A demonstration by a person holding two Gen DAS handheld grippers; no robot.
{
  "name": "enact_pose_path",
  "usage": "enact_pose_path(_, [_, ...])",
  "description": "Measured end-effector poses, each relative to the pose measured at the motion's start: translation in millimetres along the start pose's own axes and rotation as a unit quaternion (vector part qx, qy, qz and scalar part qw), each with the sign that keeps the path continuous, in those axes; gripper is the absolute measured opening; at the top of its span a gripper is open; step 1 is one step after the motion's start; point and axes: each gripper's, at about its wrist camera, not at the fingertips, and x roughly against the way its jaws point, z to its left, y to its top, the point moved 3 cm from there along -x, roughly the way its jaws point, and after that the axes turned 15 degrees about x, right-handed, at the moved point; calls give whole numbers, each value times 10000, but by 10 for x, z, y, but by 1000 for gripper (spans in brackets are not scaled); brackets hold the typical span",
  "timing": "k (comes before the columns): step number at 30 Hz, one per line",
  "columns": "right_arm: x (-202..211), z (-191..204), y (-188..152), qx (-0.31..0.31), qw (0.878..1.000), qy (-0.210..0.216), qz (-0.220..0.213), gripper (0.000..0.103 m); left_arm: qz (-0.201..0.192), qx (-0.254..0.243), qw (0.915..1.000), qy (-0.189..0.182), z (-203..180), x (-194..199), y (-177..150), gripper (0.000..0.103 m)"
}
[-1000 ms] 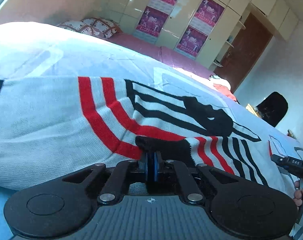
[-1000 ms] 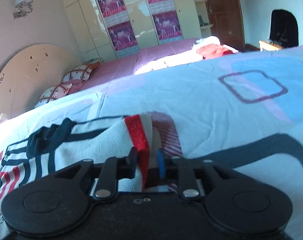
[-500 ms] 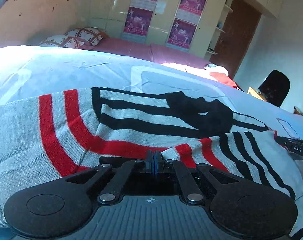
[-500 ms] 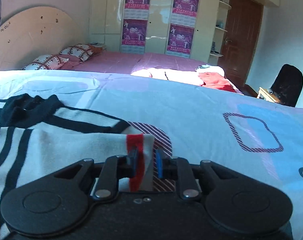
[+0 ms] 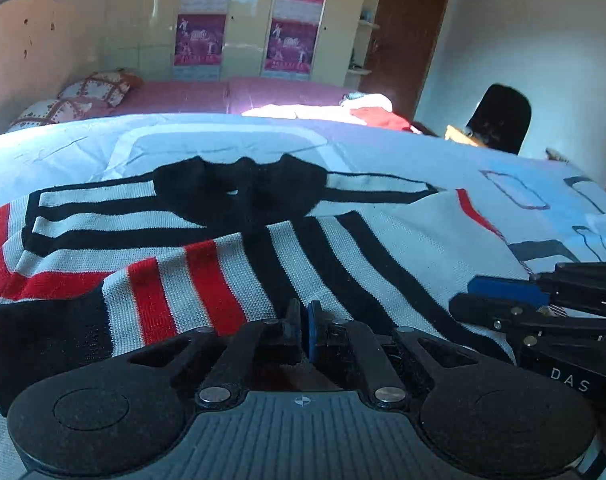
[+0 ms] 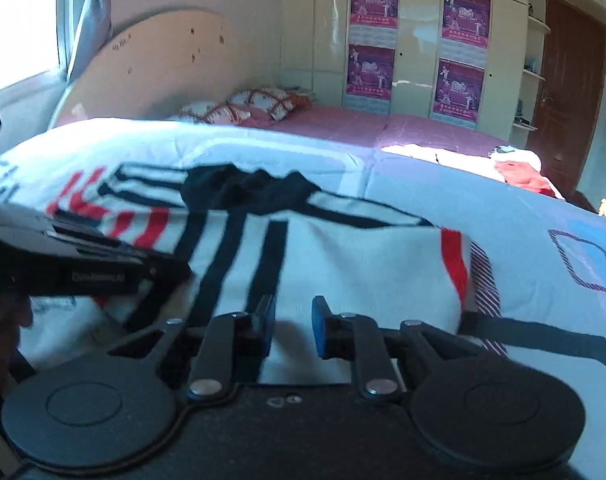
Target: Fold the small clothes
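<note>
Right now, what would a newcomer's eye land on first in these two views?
The striped sweater spread over the pale blue bedspread, its black collar farthest from the cameras. Next, the left gripper, nearly shut at the sweater's near edge, and the right gripper, open above the white knit.

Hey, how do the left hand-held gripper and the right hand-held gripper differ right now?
The left hand-held gripper has its jaws nearly shut, with only a thin slit between them; the right hand-held gripper has its jaws apart with an open gap. The left sits over the red and black stripes of the striped sweater; the right sits over a mostly white part. Both are black with blue pads and low over the sweater.
</note>
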Motion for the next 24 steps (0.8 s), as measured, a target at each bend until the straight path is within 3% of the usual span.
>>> enact_pose_path(2, [45, -113, -177, -23, 9996, -258, 90, 16, -44, 31, 9999, 117, 157, 113, 8, 3])
enact_pose_path(7, [161, -270, -267, -174, 9994, -271, 124, 12, -106, 254, 9991, 334, 674, 389, 63, 3])
enact_pose_path(10, [68, -281, 1, -348, 9985, -275, -324, 18, -367, 357, 9979, 389, 623, 445, 237, 4])
enact_pose_path(12, [-22, -309, 88, -449, 9981, -228, -367, 17, -405, 307, 9982, 303, 502, 334, 381, 4])
enact_pose_path(13, [-264, -349, 231, -593, 9977, -135, -312, 18, -324, 341, 9986, 245, 438, 231, 446, 4])
enact_pose_path(16, [-476, -332, 354, -633, 9975, 35, -308, 17, -124, 358, 9991, 167, 311, -63, 501, 4])
enact_pose_path(18, [-672, -278, 394, -482, 9986, 228, -37, 16, 117, 214, 9986, 460, 315, -264, 438, 4])
enact_pose_path(20, [-754, -311, 349, -450, 9989, 93, 13, 15, 38, 418, 9987, 292, 399, -247, 429, 4])
enact_pose_path(24, [-577, -350, 360, -543, 9985, 27, -58, 21, -48, 429, 9975, 559, 422, -67, 447, 4])
